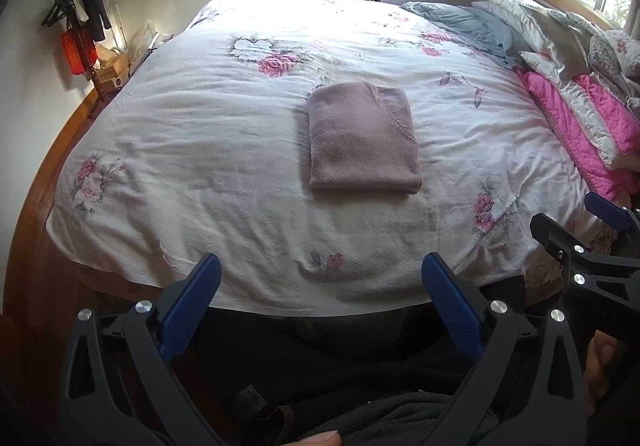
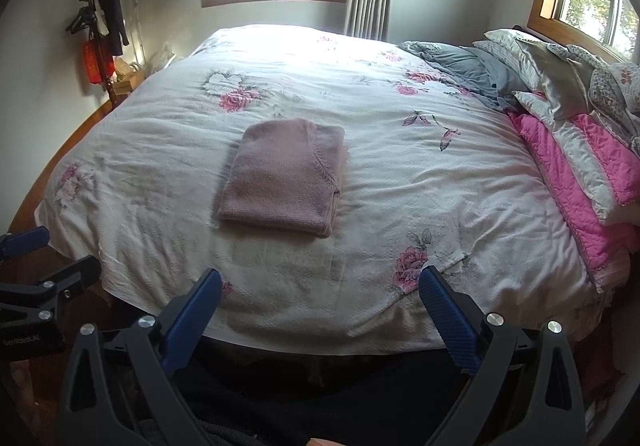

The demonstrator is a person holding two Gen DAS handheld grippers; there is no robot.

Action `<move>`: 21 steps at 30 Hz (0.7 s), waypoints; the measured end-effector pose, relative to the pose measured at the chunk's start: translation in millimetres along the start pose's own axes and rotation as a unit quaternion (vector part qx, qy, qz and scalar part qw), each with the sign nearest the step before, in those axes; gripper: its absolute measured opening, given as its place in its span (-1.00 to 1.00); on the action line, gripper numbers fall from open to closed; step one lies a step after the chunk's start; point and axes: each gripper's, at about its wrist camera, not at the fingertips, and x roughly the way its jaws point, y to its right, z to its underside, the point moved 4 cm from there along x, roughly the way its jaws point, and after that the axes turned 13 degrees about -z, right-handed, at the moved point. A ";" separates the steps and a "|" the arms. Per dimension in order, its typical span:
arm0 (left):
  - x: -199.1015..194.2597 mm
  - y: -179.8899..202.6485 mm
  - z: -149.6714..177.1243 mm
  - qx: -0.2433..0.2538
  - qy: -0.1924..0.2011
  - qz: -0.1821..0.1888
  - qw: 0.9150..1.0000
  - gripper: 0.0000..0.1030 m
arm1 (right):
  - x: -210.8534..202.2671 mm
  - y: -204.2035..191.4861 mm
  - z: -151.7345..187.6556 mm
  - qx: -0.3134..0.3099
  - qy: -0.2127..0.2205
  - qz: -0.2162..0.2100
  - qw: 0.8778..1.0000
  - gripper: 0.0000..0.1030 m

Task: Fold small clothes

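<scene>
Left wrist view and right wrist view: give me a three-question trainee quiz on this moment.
1. True or false: the dusty-pink knitted garment lies folded on the white floral bedspread.
2. Are the left tongs and right tongs open or shut?
3. The pile of pillows is on which side of the bed: A) left, B) right?

Key: 1 true; 2 both open, holding nothing; 3 B.

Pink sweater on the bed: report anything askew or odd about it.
Nothing stands out. The pink sweater lies folded in a neat rectangle on the floral bedspread, edges roughly aligned, untouched by either open gripper.
</scene>
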 end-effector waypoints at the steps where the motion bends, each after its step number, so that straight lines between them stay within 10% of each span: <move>1: -0.2 0.1 0.1 -0.001 0.000 0.001 1.000 0.93 | 0.2 0.2 -0.6 -0.001 0.000 0.000 1.000 0.92; 21: 2.7 -0.3 -8.7 0.001 -0.002 0.003 1.000 0.93 | -0.2 -1.7 -10.0 -0.012 0.008 0.000 1.000 0.92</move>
